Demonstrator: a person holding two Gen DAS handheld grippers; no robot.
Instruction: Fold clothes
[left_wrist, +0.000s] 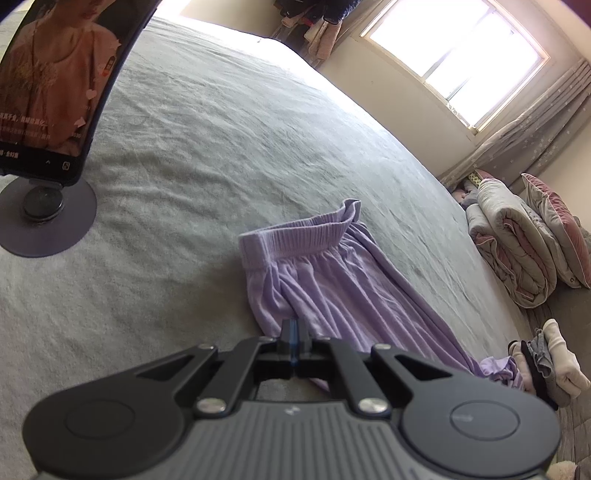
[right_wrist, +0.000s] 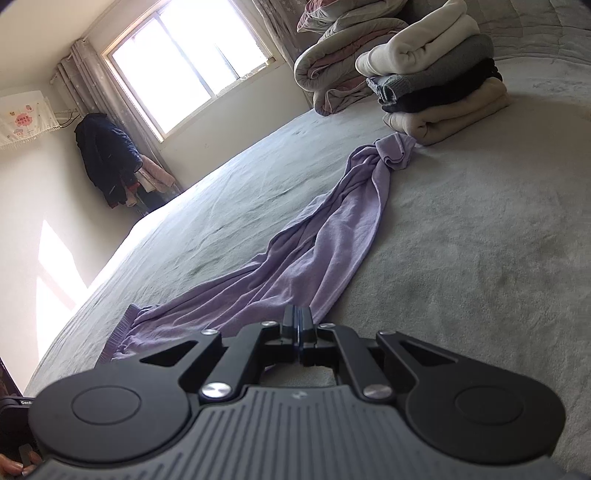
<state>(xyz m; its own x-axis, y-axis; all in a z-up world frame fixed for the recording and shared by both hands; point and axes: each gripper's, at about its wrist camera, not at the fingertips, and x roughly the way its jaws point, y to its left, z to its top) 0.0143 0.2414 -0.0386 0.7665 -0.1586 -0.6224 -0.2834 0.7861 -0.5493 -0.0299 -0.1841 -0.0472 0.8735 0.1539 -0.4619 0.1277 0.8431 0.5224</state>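
i have both the left gripper and right gripper pinched on the crumpled lilac cotton trousers lying on the grey bed; thin bites may slip if i lift unevenly.

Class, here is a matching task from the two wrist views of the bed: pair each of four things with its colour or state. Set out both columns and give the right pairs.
Column one:
1. trousers
2. phone
3. stack of folded clothes
4. left tool

Column two:
A. screen lit, upright on a round stand
B. lilac, stretched out long across the bed
C. shut on cloth near the waistband
D. cream on top, grey and black below, next to the rolled quilt

Pairs: 1-B, 2-A, 3-D, 4-C
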